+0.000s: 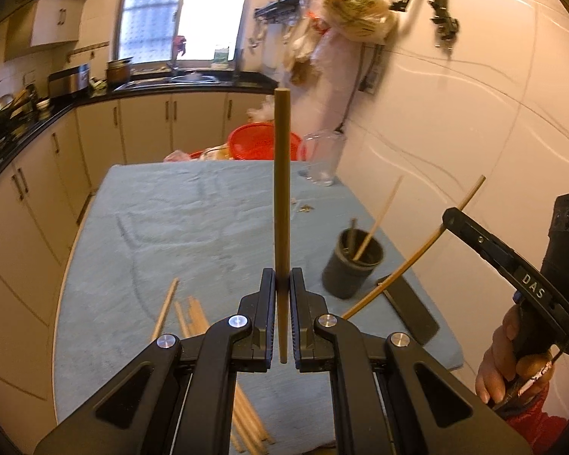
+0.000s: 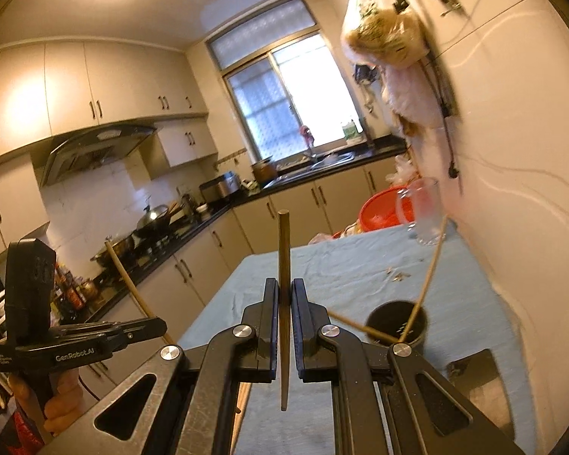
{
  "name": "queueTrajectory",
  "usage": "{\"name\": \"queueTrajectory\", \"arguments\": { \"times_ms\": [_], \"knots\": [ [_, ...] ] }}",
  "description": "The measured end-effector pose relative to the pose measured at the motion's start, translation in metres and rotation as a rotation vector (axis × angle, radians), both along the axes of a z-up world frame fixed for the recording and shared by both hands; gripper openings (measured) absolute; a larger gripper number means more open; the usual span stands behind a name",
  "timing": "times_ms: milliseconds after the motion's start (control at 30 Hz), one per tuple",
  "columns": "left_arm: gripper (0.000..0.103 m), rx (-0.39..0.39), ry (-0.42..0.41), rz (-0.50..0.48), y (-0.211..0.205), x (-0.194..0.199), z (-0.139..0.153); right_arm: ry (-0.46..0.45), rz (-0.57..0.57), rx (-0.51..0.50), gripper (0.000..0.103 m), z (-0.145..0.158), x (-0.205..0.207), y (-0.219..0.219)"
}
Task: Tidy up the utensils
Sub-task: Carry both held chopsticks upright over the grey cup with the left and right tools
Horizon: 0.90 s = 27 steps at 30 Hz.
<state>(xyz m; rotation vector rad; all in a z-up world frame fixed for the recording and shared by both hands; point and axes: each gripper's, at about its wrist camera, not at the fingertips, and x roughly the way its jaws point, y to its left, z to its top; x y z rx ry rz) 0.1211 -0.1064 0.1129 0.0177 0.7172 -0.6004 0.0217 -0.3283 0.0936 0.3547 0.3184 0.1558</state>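
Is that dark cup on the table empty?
No. The dark cup stands upright on the blue cloth with a chopstick leaning out of it.

"DAS" in white on the right gripper (image 1: pixel 451 216) arm, "GenRobot.AI" in white on the left gripper (image 2: pixel 159 327) body

loose chopsticks (image 1: pixel 193 326) partly hidden behind the gripper frame at lower left, hanging bags (image 1: pixel 354 15) at top blurred, person's hand (image 1: pixel 512 364) cut off at lower right
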Motion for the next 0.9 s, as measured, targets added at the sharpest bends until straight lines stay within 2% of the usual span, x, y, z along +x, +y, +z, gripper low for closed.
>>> {"name": "queueTrajectory", "arguments": {
  "times_ms": [500, 633, 900],
  "knots": [
    [0.007, -0.04, -0.038, -0.177, -0.086, -0.01, 0.042, -0.073, -0.143, -0.035, 0.007, 0.038, -0.03, -0.059],
    [0.007, -0.041, -0.046, -0.194, -0.109, -0.001, 0.05, -0.08, -0.171, -0.034, 0.007, 0.044, -0.025, -0.073],
    [0.007, -0.046, -0.044, -0.169, -0.148, 0.039, 0.05, -0.066, -0.222, -0.031, 0.007, 0.045, 0.004, -0.097]
  ]
}}
